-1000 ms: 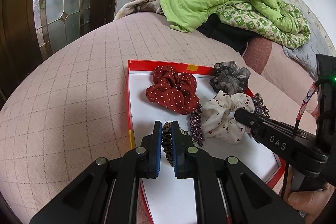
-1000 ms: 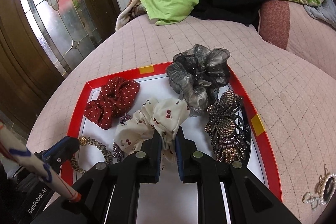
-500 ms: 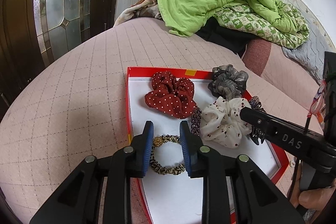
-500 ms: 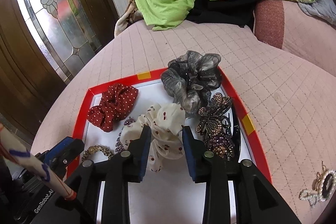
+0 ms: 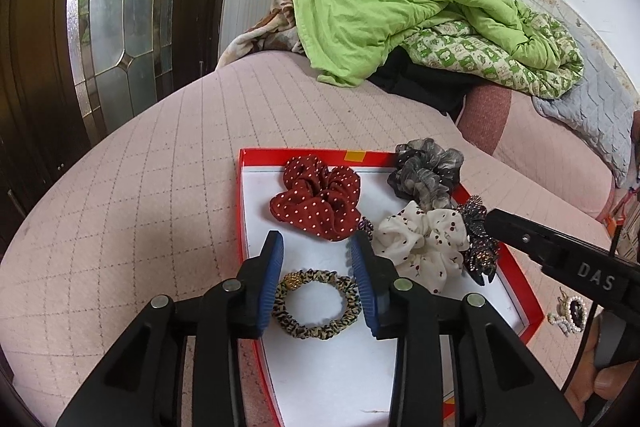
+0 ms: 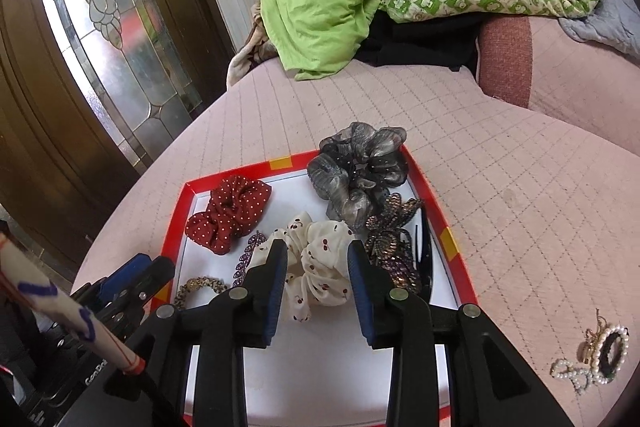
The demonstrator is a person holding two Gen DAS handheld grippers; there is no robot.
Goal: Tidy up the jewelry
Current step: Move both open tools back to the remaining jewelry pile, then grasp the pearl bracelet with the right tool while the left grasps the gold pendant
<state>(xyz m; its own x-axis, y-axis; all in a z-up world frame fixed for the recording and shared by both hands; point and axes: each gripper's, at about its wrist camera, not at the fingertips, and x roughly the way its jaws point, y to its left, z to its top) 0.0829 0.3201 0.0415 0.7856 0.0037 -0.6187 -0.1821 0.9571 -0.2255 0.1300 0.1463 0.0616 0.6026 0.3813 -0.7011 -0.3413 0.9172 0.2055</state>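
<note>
A red tray (image 5: pixel 241 211) with a white floor sits on a pink bed (image 5: pixel 132 195). The left gripper (image 5: pixel 316 267) hangs over the near left part of the tray. Its jaws are opening, and the leopard hair tie (image 5: pixel 314 303) lies flat on the tray between them, not pinched. The right gripper (image 6: pixel 318 269) has its jaws apart around the white cherry scrunchie (image 6: pixel 320 259), not squeezing it. The red dotted scrunchie (image 5: pixel 316 201) lies far left in the tray. The grey scrunchie (image 6: pixel 358 167) is far right. A sparkly hair clip (image 6: pixel 394 243) lies by the right rim. A pearl piece (image 6: pixel 592 359) lies on the bed, right of the tray.
</note>
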